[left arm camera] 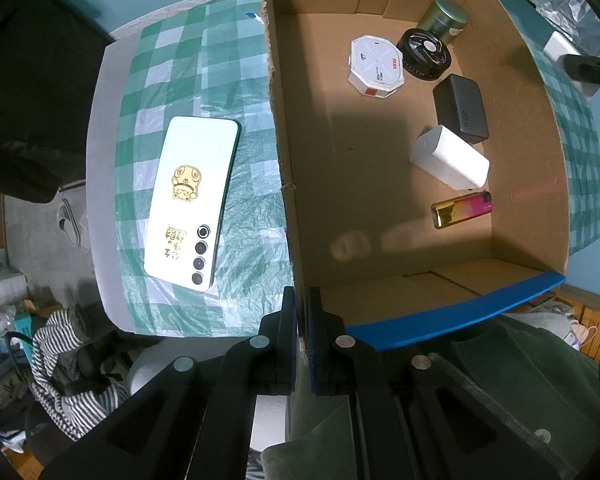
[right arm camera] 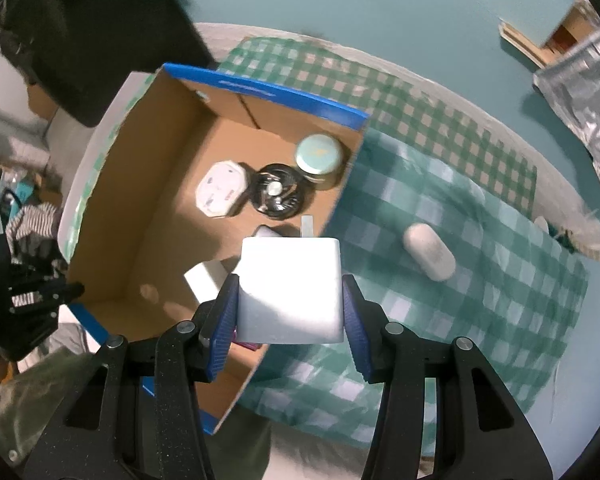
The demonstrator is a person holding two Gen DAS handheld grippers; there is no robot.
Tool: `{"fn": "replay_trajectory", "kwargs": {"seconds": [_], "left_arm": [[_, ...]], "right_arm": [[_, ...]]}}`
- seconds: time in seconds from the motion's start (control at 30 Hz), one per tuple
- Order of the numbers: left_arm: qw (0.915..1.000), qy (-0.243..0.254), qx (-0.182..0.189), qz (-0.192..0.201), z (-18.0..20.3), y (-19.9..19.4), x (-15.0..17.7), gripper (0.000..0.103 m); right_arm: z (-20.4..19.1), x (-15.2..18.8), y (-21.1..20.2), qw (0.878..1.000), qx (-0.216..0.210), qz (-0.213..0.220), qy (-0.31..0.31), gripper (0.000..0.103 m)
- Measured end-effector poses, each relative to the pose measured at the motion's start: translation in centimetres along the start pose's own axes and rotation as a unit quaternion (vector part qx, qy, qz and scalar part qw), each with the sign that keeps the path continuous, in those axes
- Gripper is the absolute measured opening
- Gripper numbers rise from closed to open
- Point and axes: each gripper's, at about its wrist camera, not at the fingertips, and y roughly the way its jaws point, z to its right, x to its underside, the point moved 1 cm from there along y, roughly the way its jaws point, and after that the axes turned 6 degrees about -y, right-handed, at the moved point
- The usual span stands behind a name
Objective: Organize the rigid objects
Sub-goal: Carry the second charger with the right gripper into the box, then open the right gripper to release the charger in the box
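Now the right gripper is clamped on a white charger cube, no readable print, prongs pointing away from the camera, held above the cardboard box wall edge. Box holds six items: 1 black adapter marked "65W", long axis along the right wall; 1 white charger lying tilted; 1 lighter w/ pink cap, lying crosswise; 1 white octagonal case w/ red logo, unreadable; 1 black round fan; 1 green tin upright. Left gripper pinches the box's near-left wall, jaws closed on it. Outside: 1 phone face down on checked cloth, gold stickers; 1 white oval case.
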Motion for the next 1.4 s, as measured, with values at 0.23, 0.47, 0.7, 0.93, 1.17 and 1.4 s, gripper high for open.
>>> {"fn": "replay_trajectory", "kwargs": {"seconds": [0.23, 0.47, 0.7, 0.93, 1.17, 1.4], "left_arm": [[1.0, -0.002, 0.0, 0.001, 0.0, 0.0, 0.1, 0.004], [1.0, -0.004, 0.001, 0.001, -0.1, 0.0, 0.2, 0.004], [1.0, -0.007, 0.001, -0.001, -0.1, 0.1, 0.2, 0.004], [0.9999, -0.009, 0.003, -0.003, -0.2, 0.2, 0.4, 0.004], [0.9999, -0.009, 0.003, -0.004, -0.2, 0.3, 0.4, 0.004], [1.0, -0.007, 0.003, -0.005, -0.2, 0.2, 0.3, 0.004]], "right_arm": [[-1.9, -0.9, 1.8, 0.999, 0.002, -0.013, -0.035, 0.049], [-3.6, -1.6, 3.9, 0.997, 0.008, -0.031, -0.075, 0.049], [-4.9, -2.1, 6.0, 0.994, 0.004, -0.049, -0.099, 0.049], [-5.1, -2.5, 7.7, 0.993, 0.009, -0.062, -0.104, 0.049], [-4.8, -2.6, 7.5, 0.994, 0.009, -0.053, -0.094, 0.054], [-3.5, -2.4, 5.9, 0.997, 0.005, -0.038, -0.07, 0.059]]}}
